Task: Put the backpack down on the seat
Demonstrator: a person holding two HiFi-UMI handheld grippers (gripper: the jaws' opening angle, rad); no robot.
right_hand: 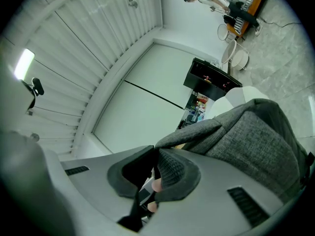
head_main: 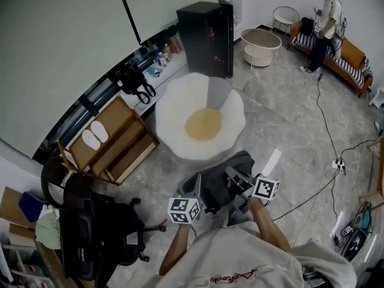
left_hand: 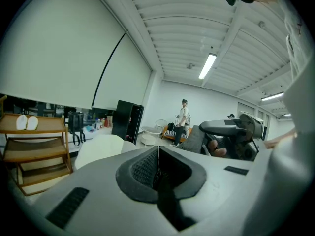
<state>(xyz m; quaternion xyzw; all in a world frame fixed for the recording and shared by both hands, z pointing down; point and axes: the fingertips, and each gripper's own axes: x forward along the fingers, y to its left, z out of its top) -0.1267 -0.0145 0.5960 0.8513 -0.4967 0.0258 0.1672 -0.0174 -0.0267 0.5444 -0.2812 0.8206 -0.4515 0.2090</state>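
Observation:
The grey backpack (head_main: 219,188) hangs between my two grippers, just in front of the person's body and short of the seat. The seat (head_main: 180,122) is a white petal-shaped chair with a tan cushion in its middle, standing on the floor ahead. My right gripper (head_main: 231,174) is shut on a grey fabric part of the backpack (right_hand: 251,136), which runs out of the jaws (right_hand: 155,154) to the right. At the backpack's left side, my left gripper (head_main: 194,185) has its pads (left_hand: 147,168) pressed together, and I see nothing between them.
A black cabinet (head_main: 207,38) stands behind the seat, and a wooden rack (head_main: 111,140) to its left. A black office chair (head_main: 99,230) is at my near left. Cables (head_main: 327,131) and a power strip (head_main: 339,165) lie on the floor at right. A person (head_main: 324,26) stands far right by an orange sofa.

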